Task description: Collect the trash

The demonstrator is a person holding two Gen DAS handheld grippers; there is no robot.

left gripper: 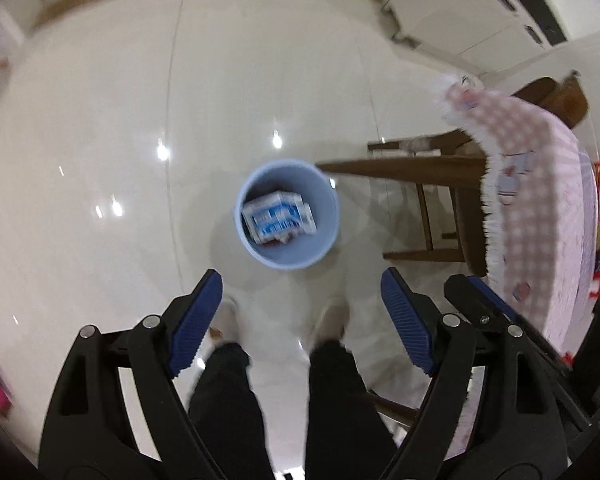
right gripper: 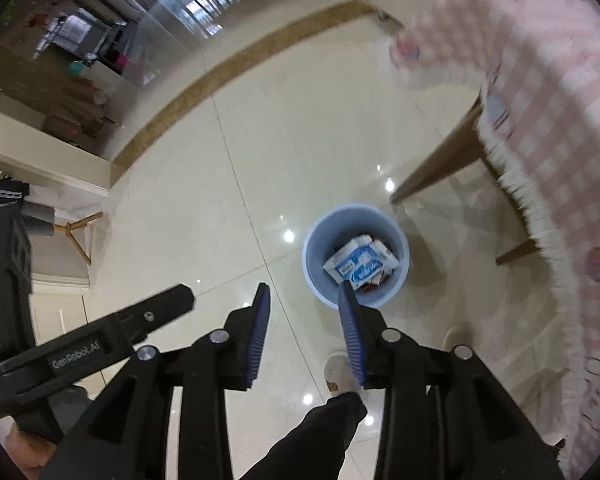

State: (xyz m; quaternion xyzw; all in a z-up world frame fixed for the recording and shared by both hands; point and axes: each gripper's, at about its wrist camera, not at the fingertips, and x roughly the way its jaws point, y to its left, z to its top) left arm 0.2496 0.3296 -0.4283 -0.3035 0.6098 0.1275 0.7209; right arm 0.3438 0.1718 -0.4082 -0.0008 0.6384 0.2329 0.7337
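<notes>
Trash: milk carton (left gripper: 279, 219) already inside blue bin (left gripper: 332, 216) beside bench (left gripper: 540, 184), both claws, left (left gripper: 301, 316) and right (right gripper: 304, 330), apart and empty; drop step looks done, next probably fetch more.

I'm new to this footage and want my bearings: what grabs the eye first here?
A pale blue bin stands on the glossy cream floor, with a blue-and-white carton lying inside. Both the left gripper and the right gripper hang open and empty above it. A pink checked tablecloth with a white fringe drapes at the right.
</notes>
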